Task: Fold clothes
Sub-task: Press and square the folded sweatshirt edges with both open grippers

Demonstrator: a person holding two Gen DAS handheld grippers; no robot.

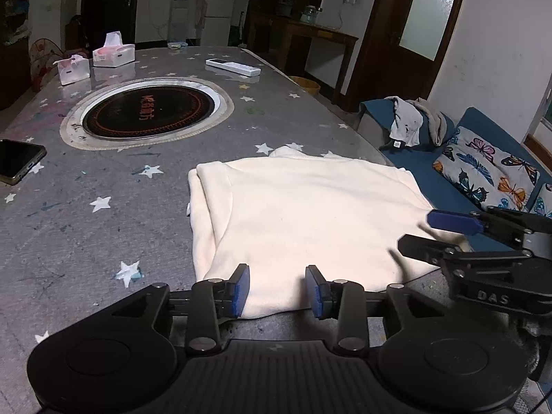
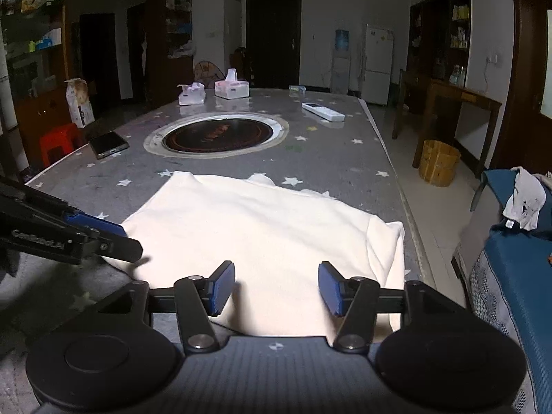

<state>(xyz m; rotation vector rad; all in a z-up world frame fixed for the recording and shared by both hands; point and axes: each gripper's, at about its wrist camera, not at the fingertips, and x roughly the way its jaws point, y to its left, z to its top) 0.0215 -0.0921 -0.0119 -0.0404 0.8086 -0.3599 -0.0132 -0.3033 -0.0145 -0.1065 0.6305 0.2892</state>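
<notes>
Cream garment [image 1: 303,214] lies folded on table [image 1: 86,227]; left gripper [image 1: 277,288] and right gripper [image 2: 276,288] gape empty, likely next smoothing or another fold.

Phone [image 1: 19,160], remote [image 1: 233,67] and tissue boxes [image 1: 114,54] on the table [image 1: 86,227]

Soft, matt cream cloth garment [image 1: 310,220] is lying just ahead of the blue ribbed pads [image 1: 241,289]; the glossy star-printed tablecloth [image 1: 86,227] is reflecting light beyond.
</notes>
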